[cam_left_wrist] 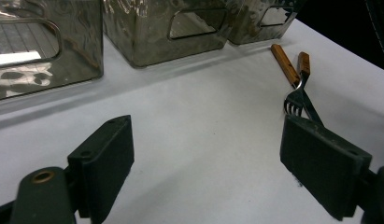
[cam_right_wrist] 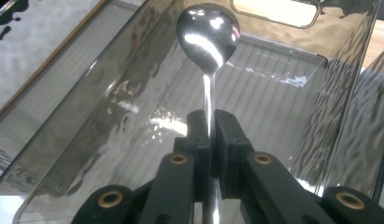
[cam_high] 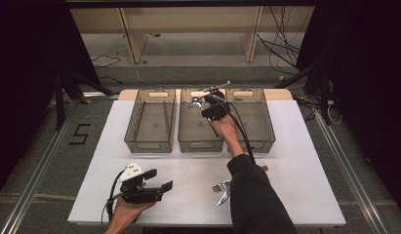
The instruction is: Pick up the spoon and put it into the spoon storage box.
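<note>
We held the spoon (cam_right_wrist: 207,42) clenched in our right tool (cam_right_wrist: 209,122) over the middle bin (cam_high: 200,144); our left tool (cam_left_wrist: 206,154) gaped empty, fork (cam_left_wrist: 295,100) and knife (cam_left_wrist: 302,79) waiting near the tabletop's front edge.

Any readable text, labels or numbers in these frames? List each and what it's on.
"5": a black mark on the grey floor, left of the white table.
Nothing else readable: the three clear bins, the spoon and both grippers carry no lettering that shows.
</note>
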### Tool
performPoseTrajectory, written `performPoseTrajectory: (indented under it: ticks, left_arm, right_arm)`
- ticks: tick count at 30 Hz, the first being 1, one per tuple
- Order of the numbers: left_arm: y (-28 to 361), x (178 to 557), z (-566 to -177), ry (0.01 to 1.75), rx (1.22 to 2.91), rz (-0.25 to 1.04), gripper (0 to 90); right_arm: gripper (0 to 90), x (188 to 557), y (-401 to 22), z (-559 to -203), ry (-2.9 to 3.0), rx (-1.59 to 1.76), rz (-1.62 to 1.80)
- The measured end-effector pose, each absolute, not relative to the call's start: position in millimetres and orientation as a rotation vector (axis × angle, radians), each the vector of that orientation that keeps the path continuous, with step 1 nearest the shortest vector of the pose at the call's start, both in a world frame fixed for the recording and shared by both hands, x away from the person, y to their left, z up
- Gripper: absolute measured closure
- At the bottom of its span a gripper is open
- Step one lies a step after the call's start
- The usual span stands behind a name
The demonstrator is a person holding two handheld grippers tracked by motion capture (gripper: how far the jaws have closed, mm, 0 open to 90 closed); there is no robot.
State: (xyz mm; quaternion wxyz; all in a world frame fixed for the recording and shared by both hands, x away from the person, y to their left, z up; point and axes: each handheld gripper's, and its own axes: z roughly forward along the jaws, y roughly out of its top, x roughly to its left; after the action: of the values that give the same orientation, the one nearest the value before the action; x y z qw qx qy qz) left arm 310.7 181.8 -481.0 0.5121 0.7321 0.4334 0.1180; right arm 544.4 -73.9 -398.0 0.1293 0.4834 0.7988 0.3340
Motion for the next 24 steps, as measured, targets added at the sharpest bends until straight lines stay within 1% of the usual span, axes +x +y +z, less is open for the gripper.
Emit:
performPoseTrajectory:
  ticks: [5, 6, 8, 9, 20, 24]
  left_arm:
    - [181, 311, -481, 1.044, 1.762, 0.279, 17.2]
    - [181, 310, -481, 1.043, 1.762, 0.28, 17.2]
    - [181, 310, -481, 1.043, 1.761, 0.28, 17.2]
    - [181, 310, -481, 1.043, 1.762, 0.28, 17.2]
    - [180, 311, -482, 1.046, 1.773, 0.278, 17.2]
    - [180, 311, -482, 1.048, 1.772, 0.272, 17.2]
  right_arm:
    - [84.4, 547, -73, -402, 2.31, 1.42, 0.97]
    - [79.1, 547, -73, -403, 2.307, 1.431, 0.98]
    - [65.9, 548, -73, -404, 2.323, 1.448, 1.003]
    - [62.7, 548, -73, -403, 2.331, 1.452, 1.015]
    - [48.7, 531, -84, -381, 2.349, 1.363, 1.1]
    - [46.2, 518, -95, -371, 2.357, 1.298, 1.158]
